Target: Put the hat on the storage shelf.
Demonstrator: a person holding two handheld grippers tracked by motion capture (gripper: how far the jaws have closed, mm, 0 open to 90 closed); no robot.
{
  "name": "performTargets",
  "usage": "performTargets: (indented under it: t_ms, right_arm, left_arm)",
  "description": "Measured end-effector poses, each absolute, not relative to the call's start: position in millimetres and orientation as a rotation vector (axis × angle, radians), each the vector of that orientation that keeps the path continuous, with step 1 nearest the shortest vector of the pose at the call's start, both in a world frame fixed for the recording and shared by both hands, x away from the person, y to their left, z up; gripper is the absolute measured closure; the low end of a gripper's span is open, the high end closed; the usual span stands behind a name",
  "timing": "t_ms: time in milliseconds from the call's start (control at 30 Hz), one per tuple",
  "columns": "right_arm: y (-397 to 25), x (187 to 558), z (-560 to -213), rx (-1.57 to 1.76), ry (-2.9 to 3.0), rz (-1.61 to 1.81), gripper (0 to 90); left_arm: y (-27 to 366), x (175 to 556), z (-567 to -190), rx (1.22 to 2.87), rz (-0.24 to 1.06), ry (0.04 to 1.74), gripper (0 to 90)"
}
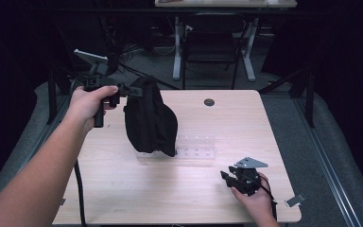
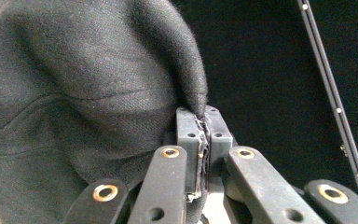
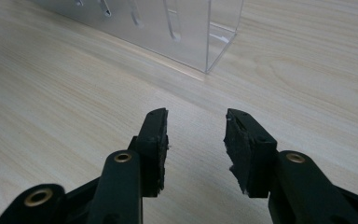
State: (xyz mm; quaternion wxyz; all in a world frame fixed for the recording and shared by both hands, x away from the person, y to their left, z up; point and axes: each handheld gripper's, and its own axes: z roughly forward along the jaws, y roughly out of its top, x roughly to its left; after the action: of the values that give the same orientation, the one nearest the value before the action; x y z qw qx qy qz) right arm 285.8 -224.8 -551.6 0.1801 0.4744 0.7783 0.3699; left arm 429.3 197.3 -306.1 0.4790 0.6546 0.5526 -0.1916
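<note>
A black cloth bag (image 1: 149, 118) hangs above the table, its lower part in front of a clear plastic rack (image 1: 196, 146). My left gripper (image 1: 133, 90) is shut on the bag's top edge and holds it up. In the left gripper view the jaws (image 2: 202, 135) pinch a fold of the black cloth (image 2: 84, 107), which bulges to the left. My right gripper (image 1: 226, 177) rests low near the table's front right, open with nothing between its fingers. In the right gripper view its jaws (image 3: 196, 135) point at the corner of the clear rack (image 3: 200, 32).
The wooden table (image 1: 123, 189) has a round cable hole (image 1: 209, 102) at the back. A small grey tag (image 1: 295, 200) lies near the front right corner. Behind the table stand a dark chair (image 1: 211, 47) and white desk legs (image 1: 177, 47).
</note>
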Motion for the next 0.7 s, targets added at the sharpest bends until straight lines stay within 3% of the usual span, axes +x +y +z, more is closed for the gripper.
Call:
performTargets:
  t_ms: [700]
  right_arm:
    - [-221.7, 284.5, -544.7, 1.318, 2.183, 1.096, 58.8]
  left_arm:
    - [176.6, 424.4, -302.9, 1.632, -0.402, 1.364, 88.1]
